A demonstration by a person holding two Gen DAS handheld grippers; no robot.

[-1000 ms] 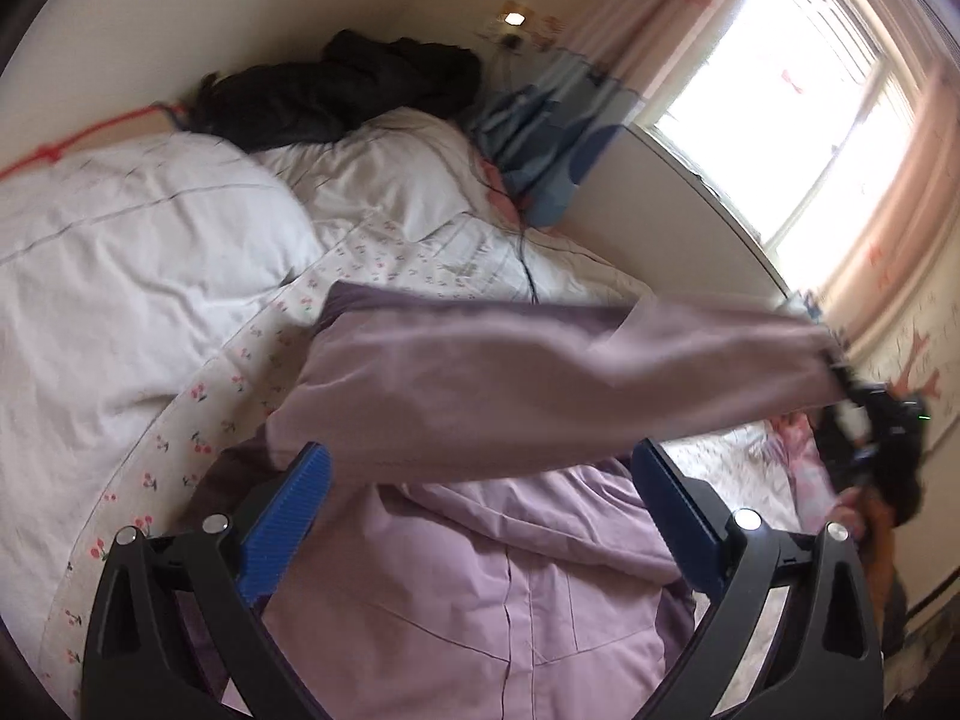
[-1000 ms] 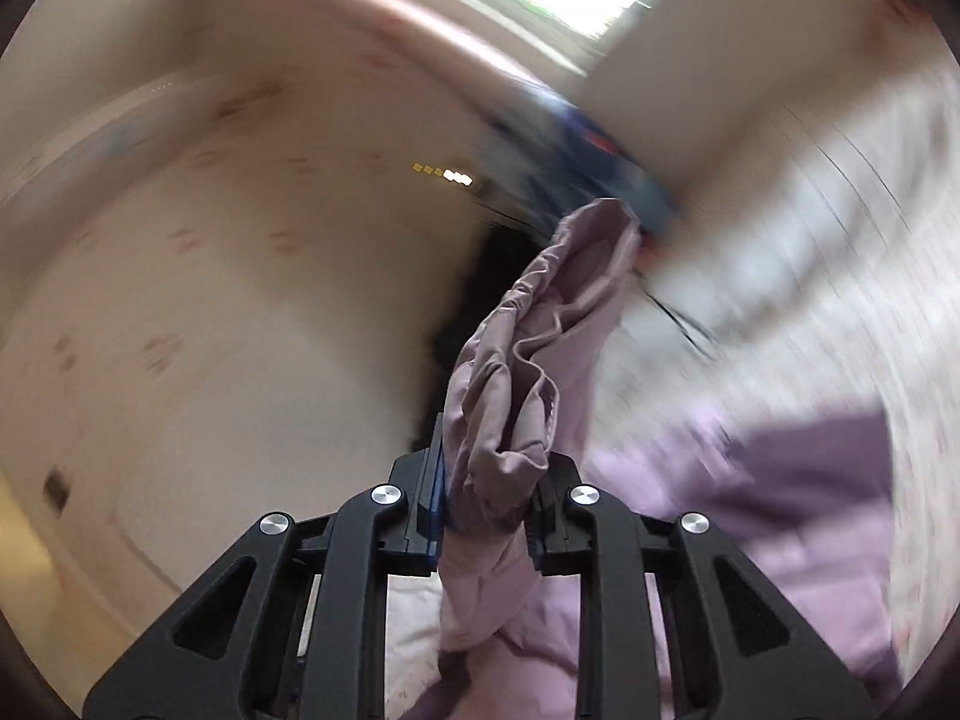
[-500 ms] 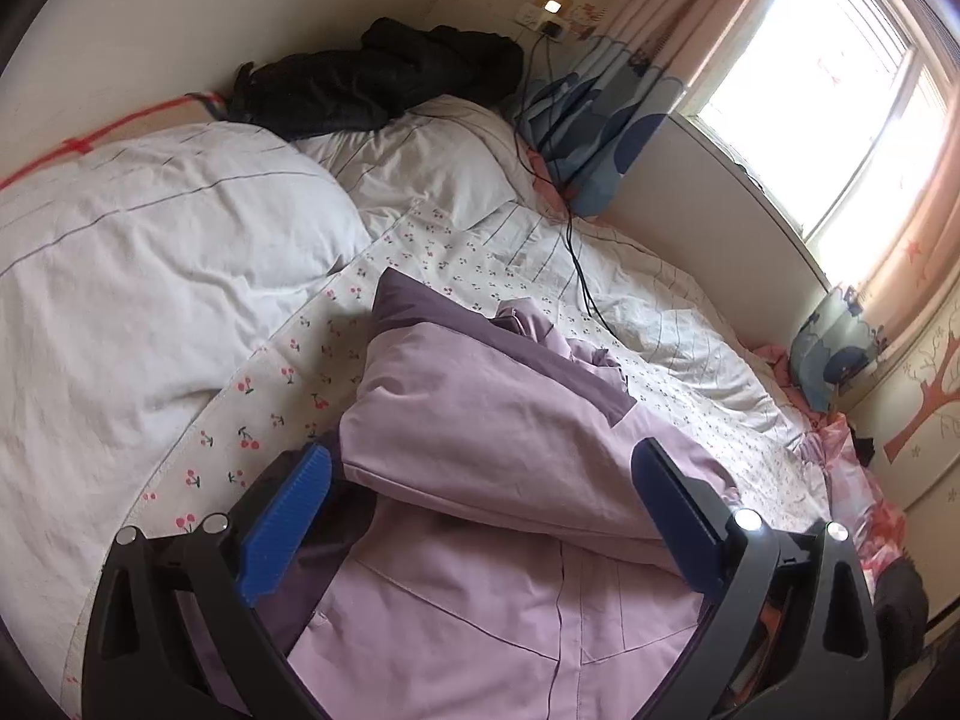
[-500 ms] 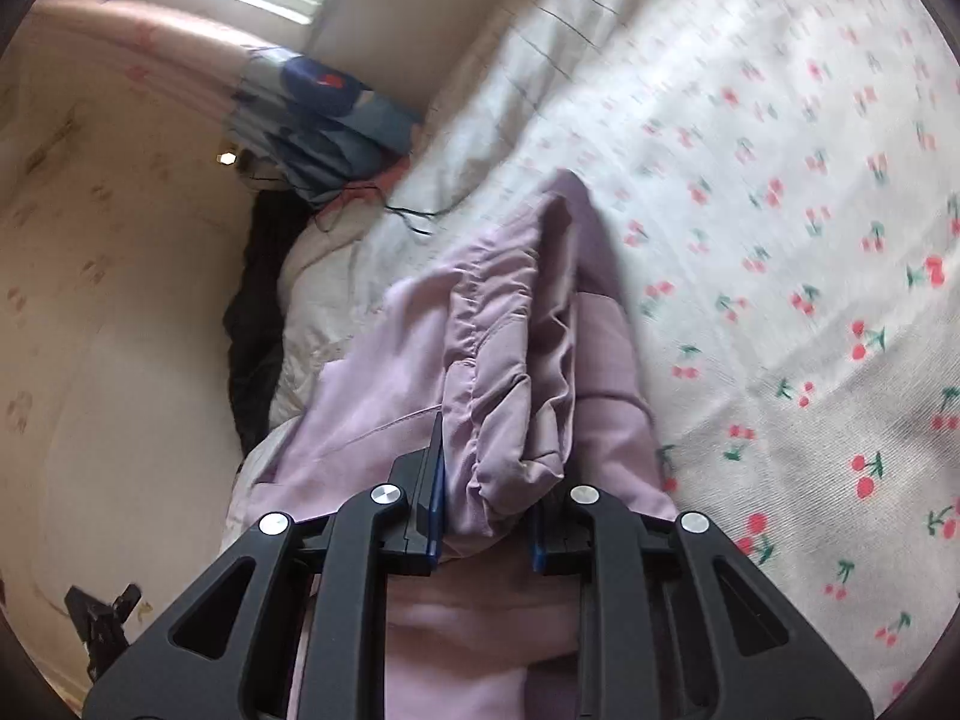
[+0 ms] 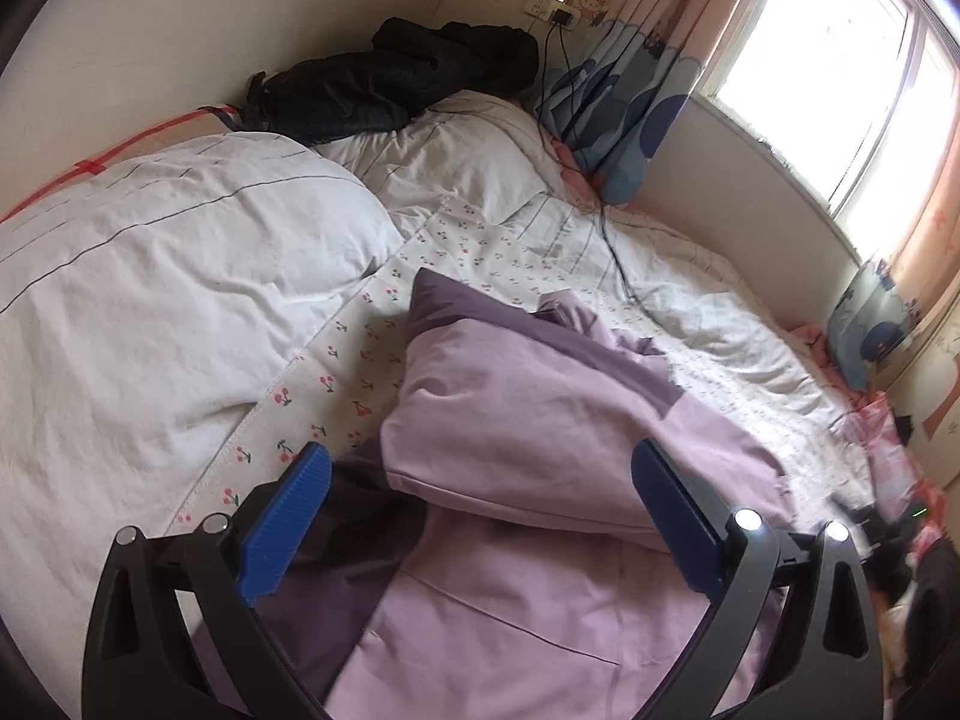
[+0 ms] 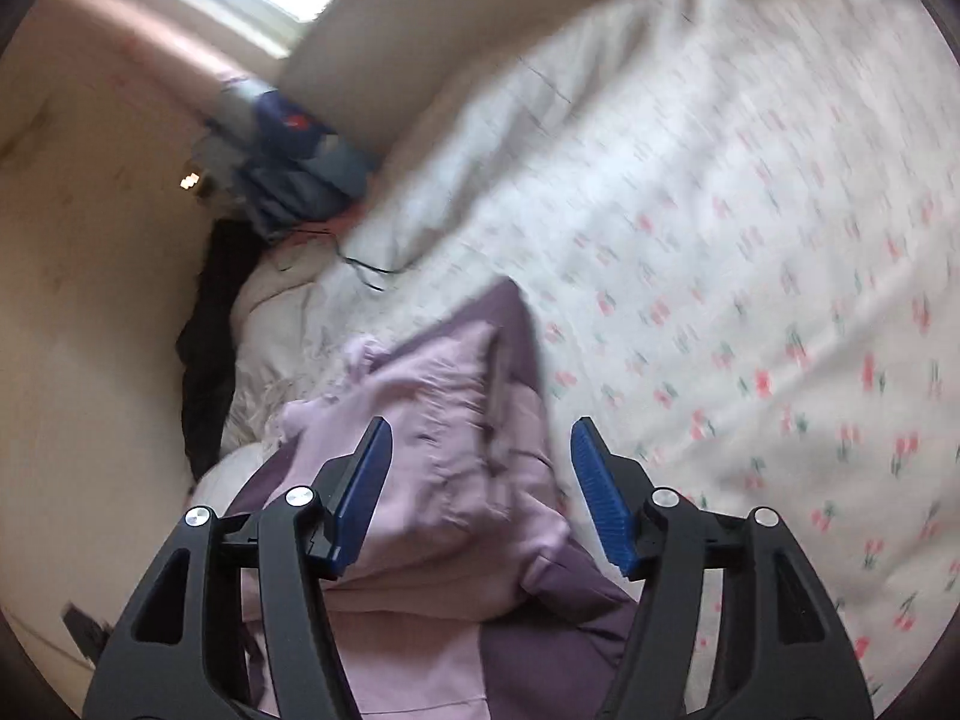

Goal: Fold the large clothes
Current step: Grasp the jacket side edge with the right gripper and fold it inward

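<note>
Holding both tools with their jaws spread and nothing between them, you are between grips, so use the pause to choose the next hold well. Your left gripper [image 5: 480, 516] hovers over the lilac jacket [image 5: 540, 438], its blue pads [image 5: 288, 516] standing wide on either side of the sleeve [image 5: 528, 414] that lies folded across the body; neither pad appears to touch cloth. Your right gripper [image 6: 480, 492] is likewise released, its pads apart above the sleeve's gathered cuff end [image 6: 432, 420], though that view is smeared by motion and I cannot tell whether it brushes the fabric.

The jacket lies on the cherry-print bedsheet [image 5: 360, 372], dark purple panels showing along the collar side and under the left pad. The sleeve sits puffed and crooked rather than flat, so I would press it down and square it to the body before the next fold. Take the opposite edge low, pinching a single layer near a seam, and lift only enough to clear the sheet; padded cloth like this likely slides and springs back.

Mind the black charging cable [image 5: 612, 252] trailing across the bed beyond the collar, and the white duvet [image 5: 162, 276] bunched just beside the sheet: keep the fold away from both.
</note>
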